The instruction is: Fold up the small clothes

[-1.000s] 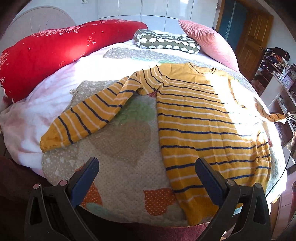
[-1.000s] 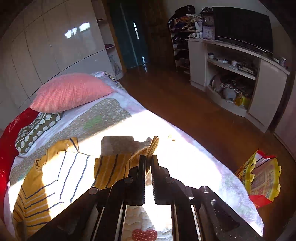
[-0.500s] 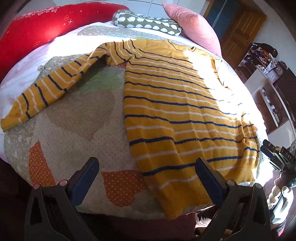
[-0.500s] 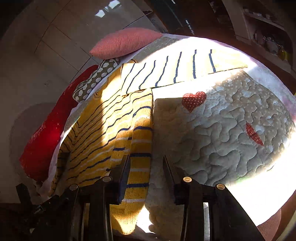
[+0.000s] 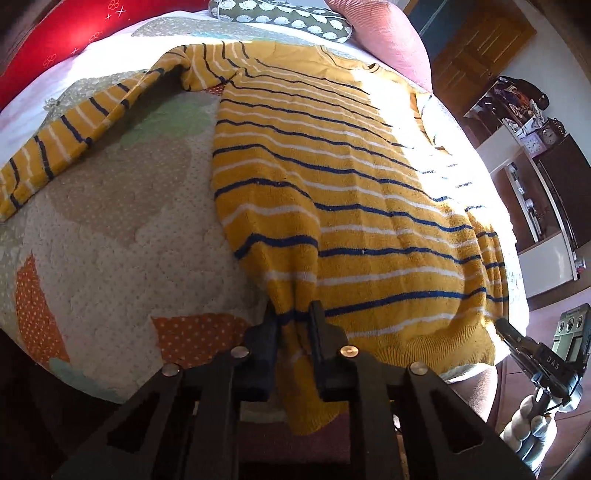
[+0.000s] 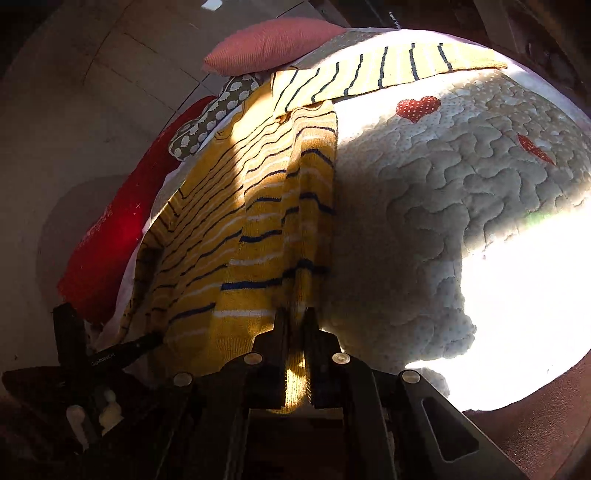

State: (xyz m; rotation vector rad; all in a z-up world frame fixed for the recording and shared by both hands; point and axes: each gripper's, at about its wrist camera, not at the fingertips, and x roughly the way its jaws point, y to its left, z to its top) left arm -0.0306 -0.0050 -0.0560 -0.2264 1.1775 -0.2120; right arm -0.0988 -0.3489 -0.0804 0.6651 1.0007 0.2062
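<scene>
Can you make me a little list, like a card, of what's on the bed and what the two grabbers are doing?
garment: yellow knit sweater with blue and white stripes, spread flat, sleeves out
surface: quilted bedspread with orange and red patches
left gripper: shut on the sweater's bottom hem
right gripper: shut on the hem's other corner
at bed's head: pink pillow, long red cushion, green spotted bolster
folding: not begun

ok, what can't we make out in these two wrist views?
- Left wrist: sweater hem corner beyond the left gripper, hidden by its fingers; right sleeve washed out by sun glare.
- Right wrist: hem inside the right gripper, covered by fingers; quilt lower right blown out; left side in deep shadow.
</scene>
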